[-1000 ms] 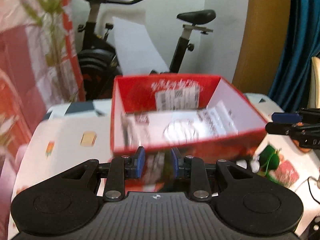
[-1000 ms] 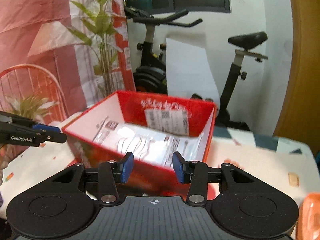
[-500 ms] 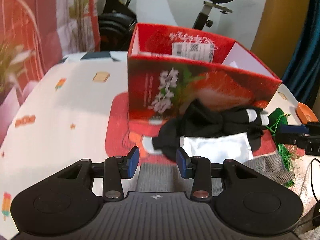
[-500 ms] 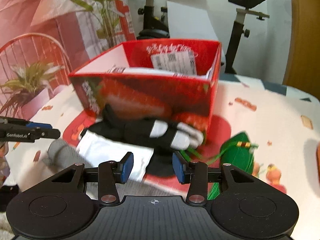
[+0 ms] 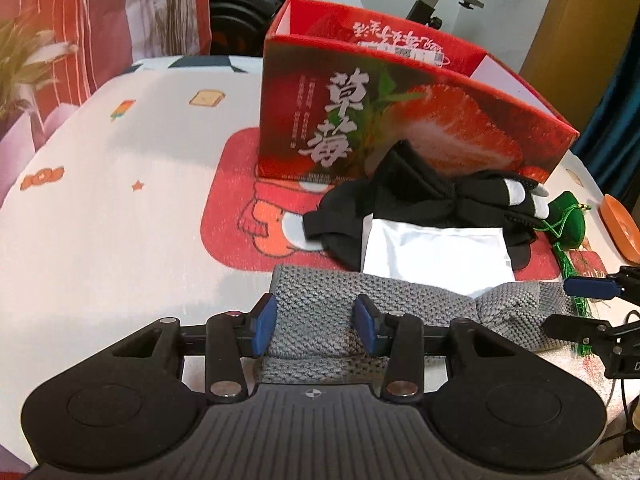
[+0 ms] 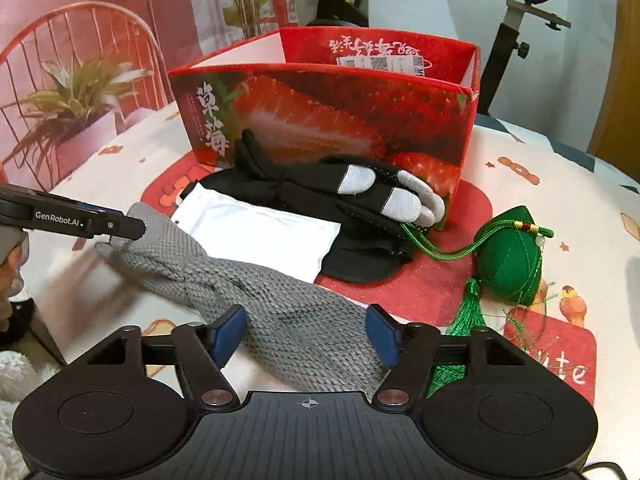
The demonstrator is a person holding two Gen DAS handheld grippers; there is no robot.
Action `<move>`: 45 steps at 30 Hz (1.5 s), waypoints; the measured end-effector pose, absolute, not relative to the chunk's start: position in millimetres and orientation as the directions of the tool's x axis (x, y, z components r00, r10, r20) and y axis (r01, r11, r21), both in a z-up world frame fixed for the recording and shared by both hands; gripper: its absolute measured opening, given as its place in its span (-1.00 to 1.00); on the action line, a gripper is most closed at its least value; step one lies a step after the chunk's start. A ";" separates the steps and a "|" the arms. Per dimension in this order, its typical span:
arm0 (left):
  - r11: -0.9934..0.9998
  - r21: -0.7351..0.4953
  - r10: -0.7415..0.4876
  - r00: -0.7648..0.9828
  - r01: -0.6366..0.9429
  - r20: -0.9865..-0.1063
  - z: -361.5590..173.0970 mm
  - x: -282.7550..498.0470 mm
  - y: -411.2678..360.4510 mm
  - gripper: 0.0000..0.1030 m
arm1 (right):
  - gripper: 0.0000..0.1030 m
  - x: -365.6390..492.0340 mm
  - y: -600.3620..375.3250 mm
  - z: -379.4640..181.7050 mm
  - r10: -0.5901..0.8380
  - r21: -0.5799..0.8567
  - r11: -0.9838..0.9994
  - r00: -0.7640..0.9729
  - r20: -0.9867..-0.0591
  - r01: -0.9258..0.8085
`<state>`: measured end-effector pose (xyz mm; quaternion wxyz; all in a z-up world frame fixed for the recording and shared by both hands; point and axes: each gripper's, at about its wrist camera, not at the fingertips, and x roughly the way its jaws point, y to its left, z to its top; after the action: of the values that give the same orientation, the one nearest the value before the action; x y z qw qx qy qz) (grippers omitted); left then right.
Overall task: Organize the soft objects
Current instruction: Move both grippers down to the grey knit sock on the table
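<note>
A grey knitted piece (image 5: 320,300) (image 6: 280,300) lies across the front of the table. My left gripper (image 5: 316,324) is low over its left end, jaws opening, with the knit between the blue pads. My right gripper (image 6: 306,334) straddles the other end with wider jaws, also opening, its pads apart from the knit. Behind lie a white pouch (image 6: 260,232), black gloves with grey fingertips (image 6: 340,196) and a green tasselled sachet (image 6: 512,264). The red strawberry box (image 6: 320,112) stands open-topped behind them.
A patterned tablecloth with a red mat (image 5: 240,220) covers the table. An orange dish (image 5: 620,228) sits at the right edge. A red wire chair (image 6: 80,40), potted plants (image 6: 72,96) and an exercise bike (image 6: 520,8) stand beyond the table.
Both grippers have come down from above the box to the table's front. Their jaws have widened, the right one more. The grey knit now lies between both pairs of fingers.
</note>
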<state>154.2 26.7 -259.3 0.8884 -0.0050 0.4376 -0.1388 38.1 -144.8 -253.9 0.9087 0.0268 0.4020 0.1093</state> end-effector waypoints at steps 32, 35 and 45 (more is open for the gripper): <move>0.971 -0.117 -0.217 0.565 0.208 -0.796 -273.1 160.2 23.9 0.07 | 0.12 54.3 -165.9 -274.0 0.236 0.148 0.971 0.635 -0.735 -0.190; 0.971 -0.117 -0.217 0.565 0.208 -0.796 -273.1 160.2 24.0 0.07 | 0.13 51.5 -170.6 -272.7 0.238 0.154 0.970 0.636 -0.734 -0.186; 0.972 -0.101 -0.206 0.565 0.211 -0.799 -273.3 160.4 22.3 0.07 | 0.14 52.0 -178.9 -277.5 0.209 0.152 0.978 0.641 -0.738 -0.144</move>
<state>160.4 22.3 -273.3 0.8845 0.0029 0.4514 -0.1180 52.0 -178.9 -277.5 0.9050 0.0395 0.4121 0.0973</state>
